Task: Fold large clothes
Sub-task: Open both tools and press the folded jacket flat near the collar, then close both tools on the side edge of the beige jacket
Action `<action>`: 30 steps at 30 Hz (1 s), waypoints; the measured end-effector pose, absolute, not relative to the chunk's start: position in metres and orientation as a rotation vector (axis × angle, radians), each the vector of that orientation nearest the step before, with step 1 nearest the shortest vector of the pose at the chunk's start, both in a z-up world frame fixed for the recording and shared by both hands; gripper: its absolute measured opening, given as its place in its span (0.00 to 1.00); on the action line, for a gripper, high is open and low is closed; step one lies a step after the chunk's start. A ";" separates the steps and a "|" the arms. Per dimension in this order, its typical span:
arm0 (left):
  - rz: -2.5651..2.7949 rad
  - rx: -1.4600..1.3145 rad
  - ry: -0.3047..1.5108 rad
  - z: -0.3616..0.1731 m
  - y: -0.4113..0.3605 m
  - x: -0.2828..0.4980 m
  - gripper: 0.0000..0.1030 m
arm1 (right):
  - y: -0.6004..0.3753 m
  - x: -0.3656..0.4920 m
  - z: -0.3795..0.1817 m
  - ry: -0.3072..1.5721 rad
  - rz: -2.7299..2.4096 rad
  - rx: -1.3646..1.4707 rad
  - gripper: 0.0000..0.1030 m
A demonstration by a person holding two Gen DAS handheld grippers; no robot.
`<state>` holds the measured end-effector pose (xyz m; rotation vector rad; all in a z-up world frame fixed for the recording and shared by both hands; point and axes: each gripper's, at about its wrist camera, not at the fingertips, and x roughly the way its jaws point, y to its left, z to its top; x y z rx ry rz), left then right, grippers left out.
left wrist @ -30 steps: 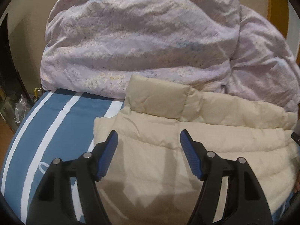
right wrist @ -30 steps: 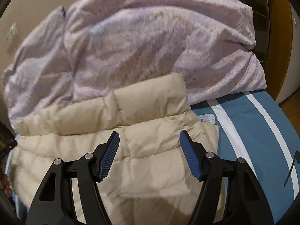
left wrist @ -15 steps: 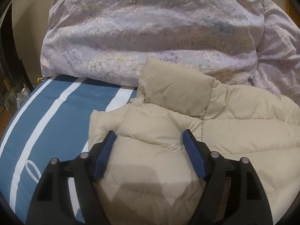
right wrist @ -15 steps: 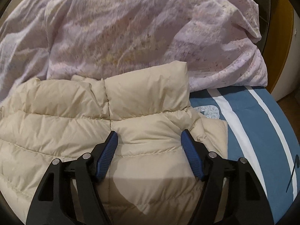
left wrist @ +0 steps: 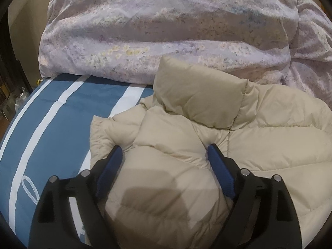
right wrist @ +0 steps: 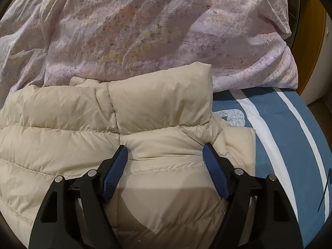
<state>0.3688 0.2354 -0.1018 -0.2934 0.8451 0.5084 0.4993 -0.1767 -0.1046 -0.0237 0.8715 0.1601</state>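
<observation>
A bed (left wrist: 51, 112) fills both views, covered in blue cloth with white stripes. Across its far side lies a heaped duvet (left wrist: 166, 31), pale lilac with a faint flower print, rumpled into broad folds; it shows too in the right wrist view (right wrist: 145, 31).

Near of the duvet, on the blue cover, lies the jacket (left wrist: 259, 145), a cream quilted puffer. It lies flat with its long axis running left to right across the bed, its padded channels running the same way. Its collar (left wrist: 197, 95) stands up on the far edge and points away toward the duvet, touching it. In the right wrist view the jacket (right wrist: 51, 145) spreads out to the left, and the collar (right wrist: 161, 99) again rises against the duvet. The cloth is matt, puffy and lightly creased, with stitched seams between the channels. A folded corner of it lies on the blue cover at the left end in the left view, and another at the right end in the right view.

The left tool (left wrist: 165, 153) presses into the jacket just near of the collar; its jaws are opening, with a mound of padding bulging between the blue pads. The right tool (right wrist: 165, 152) sits likewise at the jacket's other end, jaws opening around a bulge of cloth.
</observation>
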 end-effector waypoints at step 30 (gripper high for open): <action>0.439 -0.443 0.789 -0.056 0.247 0.282 0.84 | -0.239 0.447 -0.058 0.838 0.196 0.118 0.93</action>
